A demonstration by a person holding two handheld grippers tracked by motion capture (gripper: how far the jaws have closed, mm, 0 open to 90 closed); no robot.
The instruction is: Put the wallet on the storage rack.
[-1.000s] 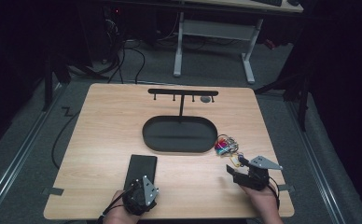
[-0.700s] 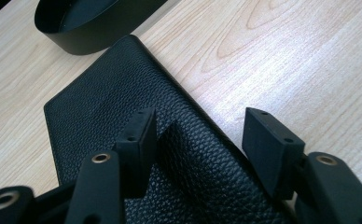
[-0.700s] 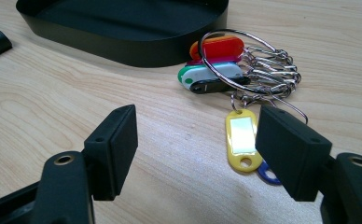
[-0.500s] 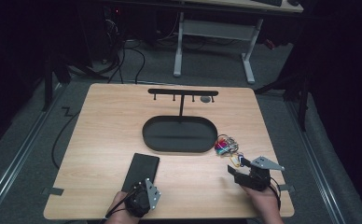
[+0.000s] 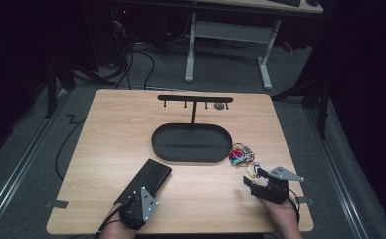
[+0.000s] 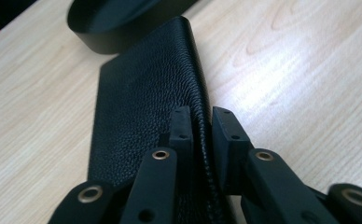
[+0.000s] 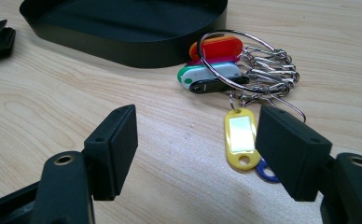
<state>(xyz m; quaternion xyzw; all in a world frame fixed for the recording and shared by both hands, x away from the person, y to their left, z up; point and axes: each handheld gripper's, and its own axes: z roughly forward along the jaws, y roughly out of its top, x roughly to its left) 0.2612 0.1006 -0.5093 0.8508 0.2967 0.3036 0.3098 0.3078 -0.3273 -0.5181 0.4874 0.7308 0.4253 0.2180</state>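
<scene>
A black leather wallet (image 5: 152, 178) lies on the wooden table, near the front left. My left gripper (image 5: 137, 198) is at its near end. In the left gripper view the jaws have just been closing, and they now pinch the wallet's (image 6: 146, 93) right edge; the left gripper (image 6: 202, 122) is shut on it. My right gripper (image 5: 251, 180) hovers low at the front right, open, with nothing between its fingers. Just beyond it lies a key ring with coloured tags (image 5: 241, 155). In the right gripper view the ring's yellow tag (image 7: 240, 134) lies beside the right gripper's (image 7: 195, 140) right jaw.
A black oval tray (image 5: 157, 144) sits mid-table, with a black T-shaped hook stand (image 5: 195, 98) rising behind it. The tray's wall (image 7: 137, 52) runs across the top of the right gripper view. Bare wood lies between the two grippers.
The left gripper's jaws have shut on the wallet's near end. That hand shifted slightly left, and the wallet now lies slanted. The right gripper has not moved.
</scene>
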